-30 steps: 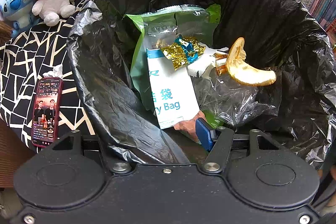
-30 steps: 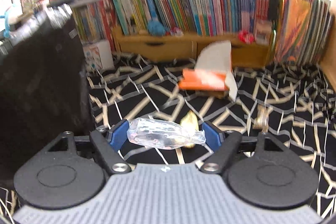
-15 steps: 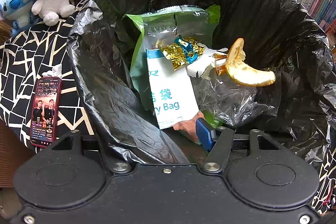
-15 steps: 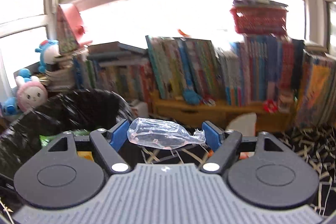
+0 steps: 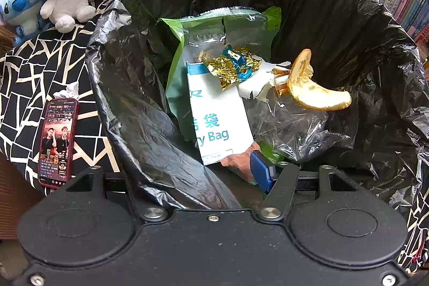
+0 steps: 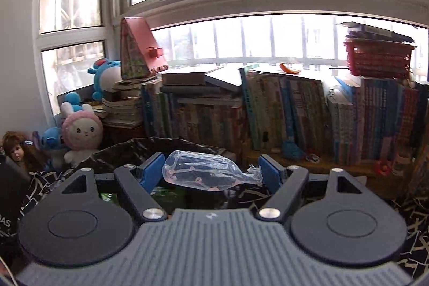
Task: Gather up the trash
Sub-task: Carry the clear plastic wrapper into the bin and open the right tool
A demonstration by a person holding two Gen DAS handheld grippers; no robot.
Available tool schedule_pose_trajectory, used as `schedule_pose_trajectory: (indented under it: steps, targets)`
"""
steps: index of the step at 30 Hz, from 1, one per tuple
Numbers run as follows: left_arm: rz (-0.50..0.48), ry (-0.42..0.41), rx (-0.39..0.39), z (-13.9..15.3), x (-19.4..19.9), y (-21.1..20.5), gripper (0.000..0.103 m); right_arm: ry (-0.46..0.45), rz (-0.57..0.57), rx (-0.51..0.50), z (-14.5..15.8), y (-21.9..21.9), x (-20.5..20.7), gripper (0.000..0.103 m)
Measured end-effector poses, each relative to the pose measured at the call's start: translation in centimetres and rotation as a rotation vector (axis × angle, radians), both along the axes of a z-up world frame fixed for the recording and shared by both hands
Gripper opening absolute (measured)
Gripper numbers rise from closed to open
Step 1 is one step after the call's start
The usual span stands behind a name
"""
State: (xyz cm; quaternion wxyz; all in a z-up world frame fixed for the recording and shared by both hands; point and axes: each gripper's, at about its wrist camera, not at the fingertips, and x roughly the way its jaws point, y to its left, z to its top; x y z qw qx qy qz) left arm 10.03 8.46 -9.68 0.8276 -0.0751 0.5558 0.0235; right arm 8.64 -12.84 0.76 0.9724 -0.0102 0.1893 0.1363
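Transparent plastic wrapper (image 6: 211, 173) spans the gap between the blue pads (image 6: 151, 172) of the right gripper (image 6: 210, 174); the jaws stand wide and press on its two ends, so the wrapper is held. One second earlier this gripper faced the patterned cloth low beside the bag; it now looks over the bag rim toward the book row (image 6: 281, 114) and the window. Judged from this, transport is nearly complete and release over the opening is the remaining step.

Left gripper (image 5: 214, 173): about half open, one blue pad (image 5: 261, 170) inside the black trash bag (image 5: 128, 98), the bag's near edge between the jaws; whether the pads press on it cannot be told. It has not moved.

Inside the bag lie a green pouch (image 5: 222, 26), foil wrapper (image 5: 233, 66) and orange peel (image 5: 313, 90).
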Motion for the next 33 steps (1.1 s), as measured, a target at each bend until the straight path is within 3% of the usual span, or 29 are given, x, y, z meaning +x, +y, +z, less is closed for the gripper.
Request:
schedule_pose_trajectory:
  steps: [15, 33]
  targets:
    - [0.001, 0.000, -0.001, 0.0, 0.0, 0.1, 0.061, 0.060, 0.094, -0.030, -1.6, 2.1, 0.0, 0.086]
    - [0.002, -0.002, -0.005, 0.1, 0.0, 0.1, 0.061, 0.071, 0.074, -0.034, -1.9, 1.9, 0.2, 0.096]
